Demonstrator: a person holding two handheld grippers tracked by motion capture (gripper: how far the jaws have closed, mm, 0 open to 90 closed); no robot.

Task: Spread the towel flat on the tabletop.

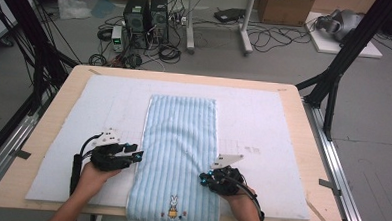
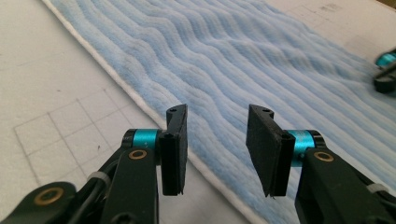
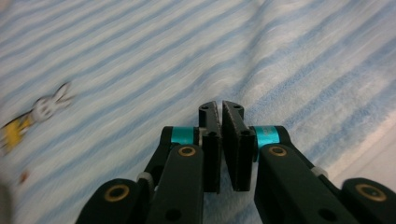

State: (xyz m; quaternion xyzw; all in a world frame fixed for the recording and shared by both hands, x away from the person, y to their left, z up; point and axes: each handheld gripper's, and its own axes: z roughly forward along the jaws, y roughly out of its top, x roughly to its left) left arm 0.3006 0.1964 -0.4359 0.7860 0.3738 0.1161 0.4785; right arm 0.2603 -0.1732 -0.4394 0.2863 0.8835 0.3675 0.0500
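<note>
A light blue striped towel (image 1: pixel 180 140) lies flat lengthwise on the white mat, with a small rabbit picture (image 1: pixel 173 205) near its front end. My left gripper (image 1: pixel 137 154) hovers at the towel's left edge. In the left gripper view its jaws (image 2: pixel 217 135) stand open over the towel's white hem (image 2: pixel 140 100), with nothing between them. My right gripper (image 1: pixel 202 178) rests over the towel's right side near the front. In the right gripper view its jaws (image 3: pixel 220 121) are shut just above the towel (image 3: pixel 140 56), and no fold shows pinched between them. The rabbit (image 3: pixel 44 106) lies to the left there.
The white mat (image 1: pixel 263 123) covers most of the wooden table (image 1: pixel 310 145). Black frame struts (image 1: pixel 335 76) stand at both sides of the table. Computer cases (image 1: pixel 145 18) and cables sit on the floor beyond it. The right gripper (image 2: pixel 386 70) shows at the far right of the left gripper view.
</note>
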